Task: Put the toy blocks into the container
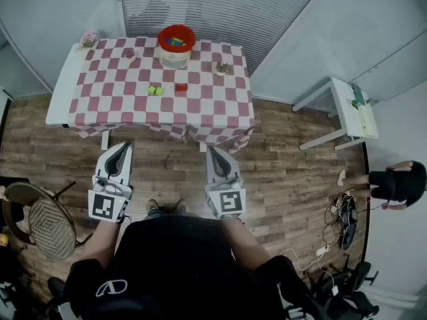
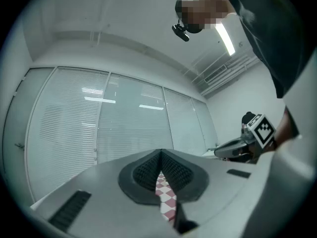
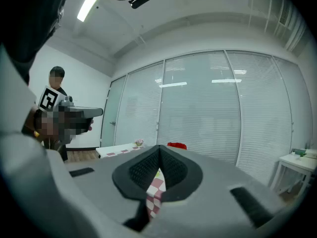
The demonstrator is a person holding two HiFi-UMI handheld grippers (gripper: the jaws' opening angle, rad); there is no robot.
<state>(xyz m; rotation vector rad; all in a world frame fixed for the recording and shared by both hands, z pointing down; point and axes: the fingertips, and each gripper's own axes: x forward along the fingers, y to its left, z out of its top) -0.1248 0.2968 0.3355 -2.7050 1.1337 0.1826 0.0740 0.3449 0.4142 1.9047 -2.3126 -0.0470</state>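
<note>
Bench (image 1: pixel 100 105): checkered, ahead.
Done: some blocks (image 1: pixel 175 43) in red container (image 1: pixel 162 37).
To do: green blocks (image 1: pixel 155 91), red block (image 1: pixel 181 87), mid-bench.
My left hand-held gripper (image 1: pixel 124 149), right hand-held gripper (image 1: pixel 213 152): closed, empty.

The checkered table (image 1: pixel 113 99) bears a container (image 1: pixel 173 60), green blocks (image 1: pixel 152 91) and a red block (image 1: pixel 181 88).

We have open floor (image 1: pixel 173 159) up to tabletop (image 1: pixel 107 105). Near half of tabletop free; blocks (image 1: pixel 155 91) mid-cloth, container (image 1: pixel 176 40) at far edge, ornaments (image 1: pixel 223 68) flanking it. Chair (image 1: pixel 41 227) stands near left hand-held gripper (image 1: pixel 122 151); side table (image 1: pixel 347 105) well right.
</note>
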